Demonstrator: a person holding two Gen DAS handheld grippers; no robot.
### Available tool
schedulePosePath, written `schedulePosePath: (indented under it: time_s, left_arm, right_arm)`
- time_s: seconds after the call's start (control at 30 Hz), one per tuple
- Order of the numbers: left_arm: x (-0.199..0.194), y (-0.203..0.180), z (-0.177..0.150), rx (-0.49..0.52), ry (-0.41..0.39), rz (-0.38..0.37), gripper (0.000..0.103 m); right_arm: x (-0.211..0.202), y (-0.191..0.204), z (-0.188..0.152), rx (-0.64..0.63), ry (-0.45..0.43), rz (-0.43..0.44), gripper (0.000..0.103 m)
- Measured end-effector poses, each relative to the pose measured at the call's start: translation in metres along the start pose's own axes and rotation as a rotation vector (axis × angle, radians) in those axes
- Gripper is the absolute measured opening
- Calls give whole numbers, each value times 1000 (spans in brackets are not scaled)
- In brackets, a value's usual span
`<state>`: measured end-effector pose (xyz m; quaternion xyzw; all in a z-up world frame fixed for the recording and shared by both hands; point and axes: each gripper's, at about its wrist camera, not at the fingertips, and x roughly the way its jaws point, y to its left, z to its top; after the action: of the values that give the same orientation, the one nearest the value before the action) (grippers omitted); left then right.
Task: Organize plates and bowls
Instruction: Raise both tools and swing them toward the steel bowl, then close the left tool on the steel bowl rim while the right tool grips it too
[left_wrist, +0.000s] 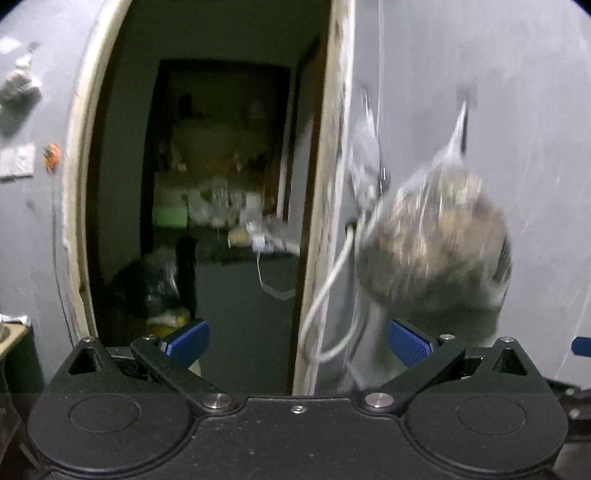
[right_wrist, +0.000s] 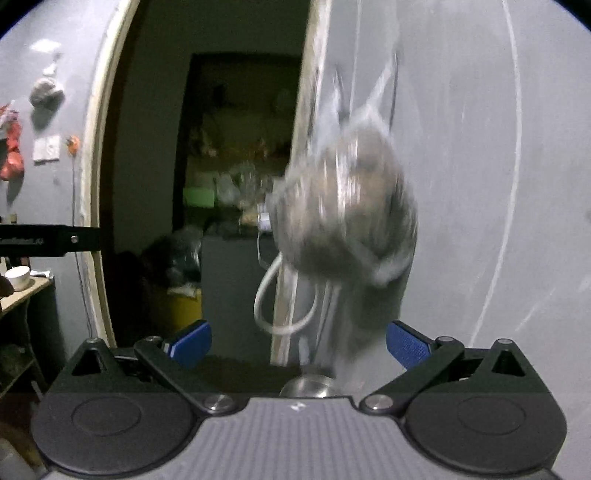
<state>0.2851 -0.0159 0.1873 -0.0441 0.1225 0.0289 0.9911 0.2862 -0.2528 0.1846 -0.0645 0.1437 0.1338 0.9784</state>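
Jaws spread wide and empty on left gripper (left_wrist: 297, 341) and right gripper (right_wrist: 299, 341); hanging bag (left_wrist: 432, 236) blurred, contents unreadable.

Matt grey wall (left_wrist: 517, 110) — crinkly clear plastic bag (left_wrist: 432, 236), glossy white bowl (right_wrist: 17, 277), wooden shelf (right_wrist: 22, 295).

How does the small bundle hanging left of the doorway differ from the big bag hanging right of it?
The small bundle is grey, compact and sharp. The big bag is much larger, clear plastic with mottled contents, and motion-blurred, overlapping the door frame. Both hang on the grey wall.
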Motion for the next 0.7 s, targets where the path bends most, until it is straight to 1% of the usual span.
schedulePosePath:
  time_s: [0.1, 0.17, 0.27, 0.4, 0.53, 0.7]
  left_arm:
    - [45, -13, -21, 13, 85, -15, 102]
    - [72, -19, -35, 1, 144, -39, 102]
    - [107, -28, -54, -11, 212, -57, 102]
    - [147, -34, -77, -19, 274, -50, 102]
    - [186, -37, -98, -45, 325, -52, 102]
    - [231, -46, -123, -55, 379, -59, 102]
  right_arm:
    - [42, -9, -23, 48, 72, 32, 103]
    - [69, -15, -36, 78, 112, 34, 103]
    - [104, -26, -54, 148, 168, 36, 103]
    - [146, -43, -80, 270, 240, 39, 103]
    - [175, -58, -113, 396, 262, 38, 103]
    - [209, -62, -144, 475, 302, 1, 103]
